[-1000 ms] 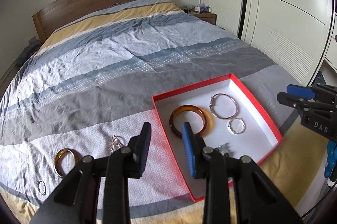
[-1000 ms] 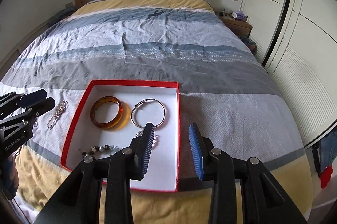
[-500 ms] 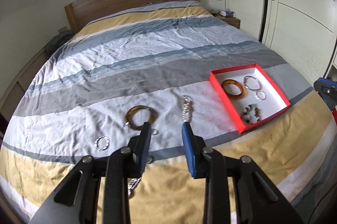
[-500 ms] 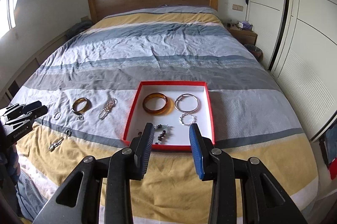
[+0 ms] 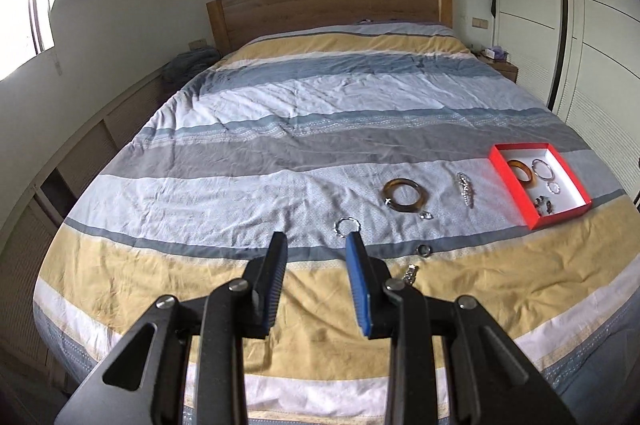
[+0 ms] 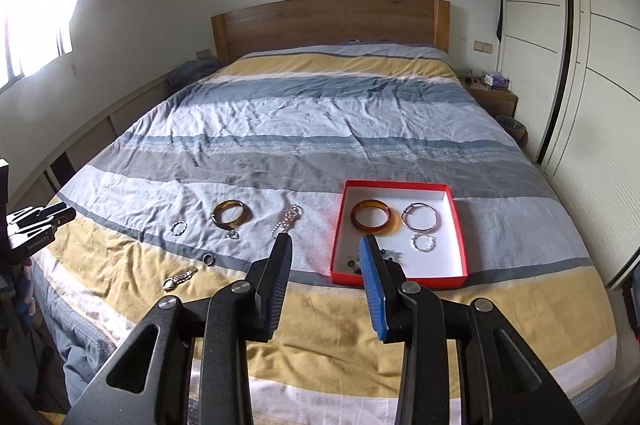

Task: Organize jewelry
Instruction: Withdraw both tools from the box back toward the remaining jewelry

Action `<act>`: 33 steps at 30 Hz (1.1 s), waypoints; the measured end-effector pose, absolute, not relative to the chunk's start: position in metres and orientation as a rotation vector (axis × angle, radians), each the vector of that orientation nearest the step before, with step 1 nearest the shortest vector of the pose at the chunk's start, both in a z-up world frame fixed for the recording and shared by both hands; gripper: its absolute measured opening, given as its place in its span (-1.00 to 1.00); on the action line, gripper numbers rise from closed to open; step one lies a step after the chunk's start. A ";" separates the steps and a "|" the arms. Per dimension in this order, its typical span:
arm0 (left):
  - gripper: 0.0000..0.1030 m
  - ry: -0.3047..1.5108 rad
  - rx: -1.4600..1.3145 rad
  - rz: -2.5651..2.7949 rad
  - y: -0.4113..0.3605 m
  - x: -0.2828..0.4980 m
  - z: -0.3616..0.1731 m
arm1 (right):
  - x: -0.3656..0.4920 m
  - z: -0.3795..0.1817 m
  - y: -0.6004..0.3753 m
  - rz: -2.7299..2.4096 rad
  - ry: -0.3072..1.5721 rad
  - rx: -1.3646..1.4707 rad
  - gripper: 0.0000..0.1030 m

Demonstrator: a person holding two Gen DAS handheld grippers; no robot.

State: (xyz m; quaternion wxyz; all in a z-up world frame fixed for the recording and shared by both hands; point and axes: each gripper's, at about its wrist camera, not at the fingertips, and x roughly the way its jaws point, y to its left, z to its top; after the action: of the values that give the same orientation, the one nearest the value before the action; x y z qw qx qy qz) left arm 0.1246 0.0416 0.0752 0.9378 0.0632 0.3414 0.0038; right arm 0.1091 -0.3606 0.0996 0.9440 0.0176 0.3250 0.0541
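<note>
Both tongs have drawn back from the red box [image 6: 459, 225], parted and empty. Ahead of our left tongs [image 5: 316, 257] on the bed lies a stiff, light, slippery amber bangle [image 5: 402, 194]; we pinch its rim.

The bed cover [image 6: 320, 129] is matt, wrinkled cloth, and the headboard [image 6: 328, 21] is smooth wood. The red box [image 6: 460, 225], at three o'clock from the glossy amber bangle [image 6: 232, 213], looks like matt cardboard. The thin bracelet [image 6: 420, 217] inside it is shiny metal.
</note>
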 end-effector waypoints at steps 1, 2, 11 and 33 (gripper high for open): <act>-0.45 0.695 0.125 0.007 0.045 0.122 0.076 | 0.108 0.100 -0.356 0.116 0.662 0.035 -0.32; -0.45 0.693 0.123 0.005 0.047 0.120 0.075 | 0.106 0.101 -0.350 0.120 0.662 0.035 -0.32; -0.45 0.680 0.102 -0.020 0.055 0.111 0.073 | 0.101 0.098 -0.319 0.143 0.670 0.039 -0.32; -0.45 0.801 0.062 -0.024 0.068 0.165 0.009 | 0.160 0.042 -0.287 0.190 0.774 0.062 -0.33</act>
State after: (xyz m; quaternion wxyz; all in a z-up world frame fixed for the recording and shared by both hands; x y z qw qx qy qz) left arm 0.1649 0.0678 0.0093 0.9202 0.0300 0.3900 -0.0118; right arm 0.1601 -0.2866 0.0424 0.9211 0.0303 0.3769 0.0926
